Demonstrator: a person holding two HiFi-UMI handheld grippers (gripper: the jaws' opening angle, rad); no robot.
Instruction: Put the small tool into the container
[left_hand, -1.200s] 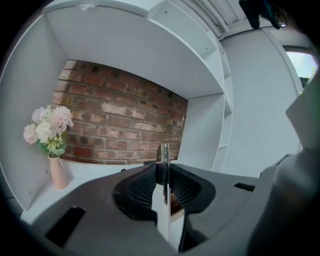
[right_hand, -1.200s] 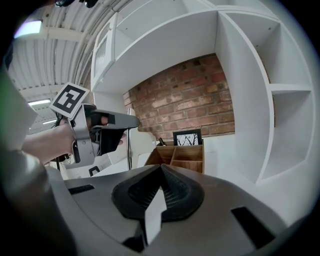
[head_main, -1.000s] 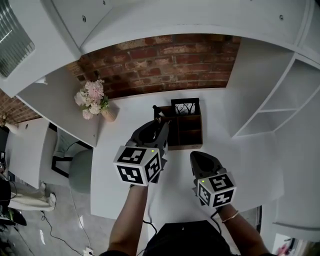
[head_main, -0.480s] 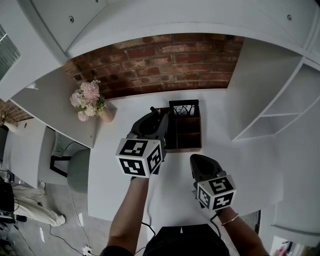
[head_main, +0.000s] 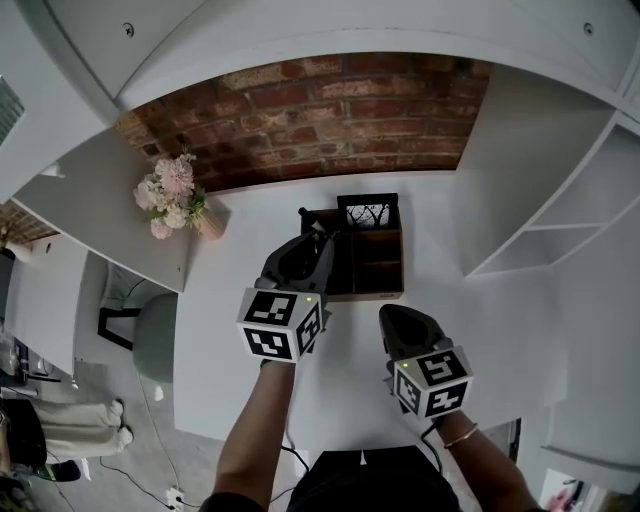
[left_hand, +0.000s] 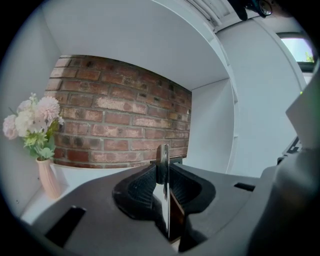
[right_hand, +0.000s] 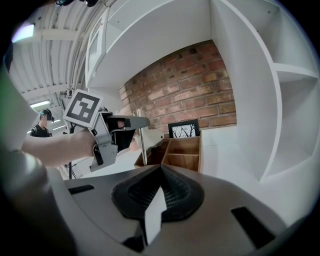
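Observation:
The small tool (left_hand: 163, 192) is a thin, shiny metal strip, and my left gripper (left_hand: 162, 167) is shut on it, holding it upright. In the head view the left gripper (head_main: 322, 248) hangs over the left side of the wooden container (head_main: 368, 265), an open box with several compartments, with the tool's dark tip (head_main: 306, 216) sticking up. From the right gripper view the tool (right_hand: 142, 145) points down beside the container (right_hand: 182, 152), its lower end hidden. My right gripper (head_main: 394, 314) sits nearer on the white table, shut and empty (right_hand: 160, 172).
A small framed picture (head_main: 368, 213) stands in the back of the container. A vase of pink flowers (head_main: 176, 200) is at the left, against the brick wall. White shelves (head_main: 560, 220) rise at the right. A grey chair (head_main: 152, 340) stands off the table's left edge.
The left gripper with the tool has stayed over the container's left side, shifting only slightly. The right gripper has not moved. A person on the floor at far left has walked on.

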